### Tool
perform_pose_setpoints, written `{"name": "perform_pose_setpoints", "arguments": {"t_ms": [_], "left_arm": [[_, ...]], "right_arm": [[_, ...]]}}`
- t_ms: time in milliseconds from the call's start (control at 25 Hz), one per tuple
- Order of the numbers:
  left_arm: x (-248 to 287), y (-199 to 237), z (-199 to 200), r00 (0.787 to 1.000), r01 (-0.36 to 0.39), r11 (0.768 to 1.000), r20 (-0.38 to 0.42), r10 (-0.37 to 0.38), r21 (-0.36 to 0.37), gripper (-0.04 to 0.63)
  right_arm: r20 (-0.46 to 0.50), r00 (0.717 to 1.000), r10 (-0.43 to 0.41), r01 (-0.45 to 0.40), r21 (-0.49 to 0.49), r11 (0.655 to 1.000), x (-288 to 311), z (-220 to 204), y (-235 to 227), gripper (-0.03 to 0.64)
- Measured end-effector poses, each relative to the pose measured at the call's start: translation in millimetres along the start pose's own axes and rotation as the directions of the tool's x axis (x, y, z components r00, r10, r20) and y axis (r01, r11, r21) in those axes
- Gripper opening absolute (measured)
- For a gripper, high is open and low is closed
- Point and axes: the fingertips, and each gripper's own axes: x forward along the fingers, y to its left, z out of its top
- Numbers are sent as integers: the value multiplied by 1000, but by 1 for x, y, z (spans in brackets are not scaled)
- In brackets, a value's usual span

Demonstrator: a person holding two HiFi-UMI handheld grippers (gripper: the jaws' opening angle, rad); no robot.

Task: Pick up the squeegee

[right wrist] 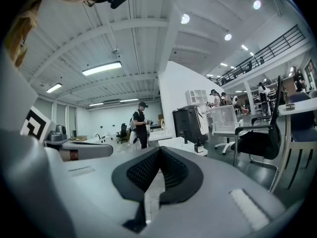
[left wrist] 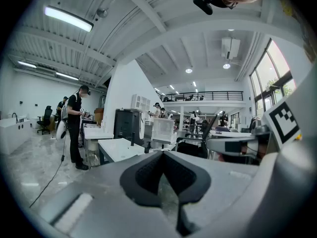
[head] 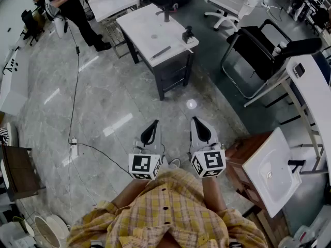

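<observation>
**Head view.** The camera sits above the wearer's plaid shirt [head: 165, 216] and faces steeply down at the floor [head: 114, 102]. The left gripper [head: 153, 124] and right gripper [head: 197, 121] are close beneath it, and the white table [head: 145, 30] lies well ahead.

**Left gripper view, right gripper view.** Each wide-angle camera rides low behind its own jaws and faces almost level across the hall, far from the table's near edge.

**Overlap.** All three views share the table and a standing person [head: 72, 6]. The black chair [head: 258, 50] shows clearly in the head and right gripper views, and perhaps faintly in the left gripper view.
</observation>
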Motion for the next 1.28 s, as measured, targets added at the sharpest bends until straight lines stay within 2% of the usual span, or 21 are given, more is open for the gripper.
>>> {"name": "perform_pose_setpoints", "arguments": {"t_ms": [240, 440, 640, 920, 1280], "left_arm": [[-2, -9, -1, 1000, -2, 1000, -7, 2, 2, 0], [4, -20, 0, 999, 46, 999, 8, -46, 10, 0], [22, -19, -4, 998, 59, 998, 11, -58, -7, 2], [80, 4, 6, 998, 55, 998, 16, -55, -19, 2], [182, 46, 44, 998, 62, 998, 13, -62, -23, 2]], "right_arm": [[0, 1000, 15, -15, -12, 1000, -6, 4, -2, -12], [34, 997, 76, -76, -3, 997, -9, 7, 2, -9], [30, 995, 97, -98, 30, 995, 3, 2, -7, -8], [13, 995, 96, -96, 2, 995, 52, 14, -35, -8], [-3, 998, 64, -64, 3, 998, 147, 46, -84, -8]]}}
